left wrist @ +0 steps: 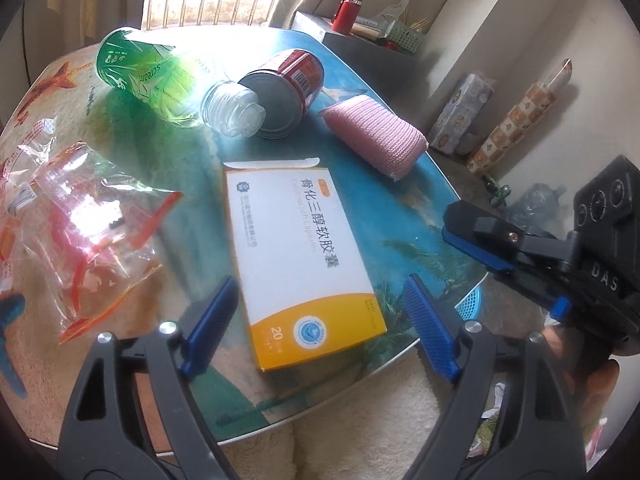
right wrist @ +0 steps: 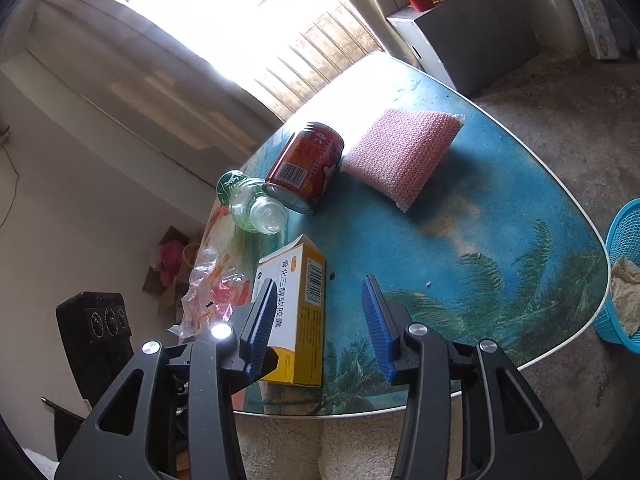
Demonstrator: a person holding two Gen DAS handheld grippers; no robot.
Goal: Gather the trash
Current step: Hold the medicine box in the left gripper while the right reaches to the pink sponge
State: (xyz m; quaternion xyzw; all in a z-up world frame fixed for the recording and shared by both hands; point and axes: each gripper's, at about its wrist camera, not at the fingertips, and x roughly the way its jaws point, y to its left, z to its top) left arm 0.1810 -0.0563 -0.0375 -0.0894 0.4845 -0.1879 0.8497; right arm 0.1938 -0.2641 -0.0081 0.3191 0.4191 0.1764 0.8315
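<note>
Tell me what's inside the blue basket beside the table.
The blue basket holds crumpled pale paper, visible over its rim in the right wrist view. Anything beneath that paper is hidden, and the frame edge cuts off the basket's far side.

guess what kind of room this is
Probably a lived-in room at home: a low table with a beach-print top by a bright curtained window, rough bare floor, and a blue basket holding crumpled paper.
</note>
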